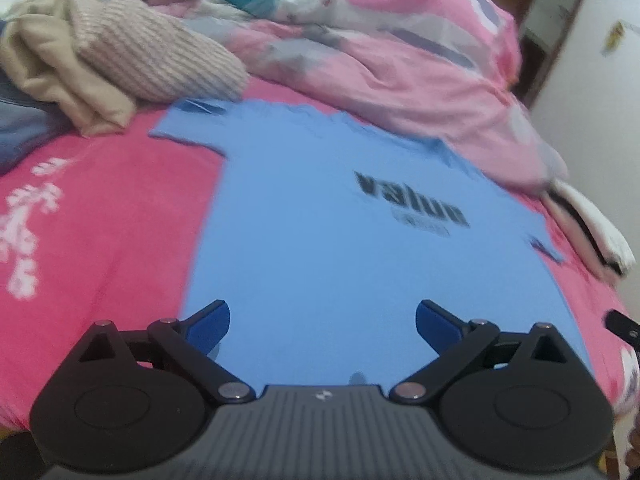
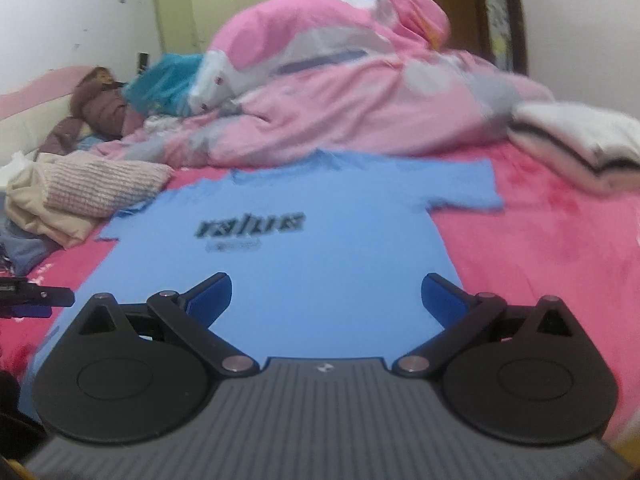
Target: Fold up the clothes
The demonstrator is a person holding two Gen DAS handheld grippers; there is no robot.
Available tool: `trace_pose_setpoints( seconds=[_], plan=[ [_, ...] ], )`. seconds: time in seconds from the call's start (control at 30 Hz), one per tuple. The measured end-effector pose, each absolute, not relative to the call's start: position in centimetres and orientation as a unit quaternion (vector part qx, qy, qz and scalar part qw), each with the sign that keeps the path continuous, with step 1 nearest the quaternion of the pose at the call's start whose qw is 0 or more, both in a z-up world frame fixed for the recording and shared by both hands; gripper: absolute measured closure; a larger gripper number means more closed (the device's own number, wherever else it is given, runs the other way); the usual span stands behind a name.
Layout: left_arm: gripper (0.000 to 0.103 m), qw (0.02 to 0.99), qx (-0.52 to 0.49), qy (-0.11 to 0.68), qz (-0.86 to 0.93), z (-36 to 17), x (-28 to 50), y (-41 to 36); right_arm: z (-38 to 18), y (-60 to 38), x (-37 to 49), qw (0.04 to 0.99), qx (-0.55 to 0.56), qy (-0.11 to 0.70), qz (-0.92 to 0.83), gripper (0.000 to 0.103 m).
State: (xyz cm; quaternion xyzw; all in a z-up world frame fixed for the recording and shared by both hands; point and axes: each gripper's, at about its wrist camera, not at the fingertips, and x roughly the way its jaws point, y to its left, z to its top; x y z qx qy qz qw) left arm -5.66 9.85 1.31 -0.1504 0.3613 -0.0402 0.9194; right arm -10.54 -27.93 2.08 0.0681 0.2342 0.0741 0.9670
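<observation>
Blue T-shirt (image 1: 340,240) lies flat on the pink bedsheet (image 1: 112,216), print up. Left gripper (image 1: 322,322) and right gripper (image 2: 326,294) hover over its near hem, jaws spread apart, holding nothing. Crumpled quilt (image 2: 340,92) lies beyond.

White walls (image 2: 60,8), wooden door (image 1: 552,36) (bed (image 2: 540,248) pink-sheeted).

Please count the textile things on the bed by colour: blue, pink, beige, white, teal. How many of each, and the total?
Blue: 1, T-shirt
Pink: 2, duvet and sheet
Beige: 1, clothes heap
White: 1, folded garment
Teal: 1, cloth
Total: 6
</observation>
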Motion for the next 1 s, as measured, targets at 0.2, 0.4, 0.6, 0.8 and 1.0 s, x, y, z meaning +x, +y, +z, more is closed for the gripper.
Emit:
trace_pose_setpoints(
  seconds=[0.2,0.4,0.6,0.8,1.0],
  plan=[
    [0.003,0.939,-0.147,0.309,0.032,2.6,-0.9,13.1,8.0,-24.2,-6.1,0.967,0.026,0.182,0.175,0.001],
    [0.008,0.948,-0.124,0.274,0.104,2.4,6.2,15.2,13.7,-18.4,3.2,0.932,0.059,0.206,0.293,0.001],
    [0.021,0.931,-0.185,0.278,0.148,-0.2,10.8,18.0,12.7,-10.1,16.4,0.855,0.141,0.323,0.381,0.003],
    [0.046,0.918,-0.209,0.292,0.167,-1.9,11.8,20.9,8.1,-0.8,24.4,0.820,0.108,0.389,0.406,0.025],
    [0.056,0.918,-0.215,0.300,0.149,-2.3,11.7,22.1,2.2,5.8,29.5,0.795,0.064,0.476,0.371,0.050]
  ],
)
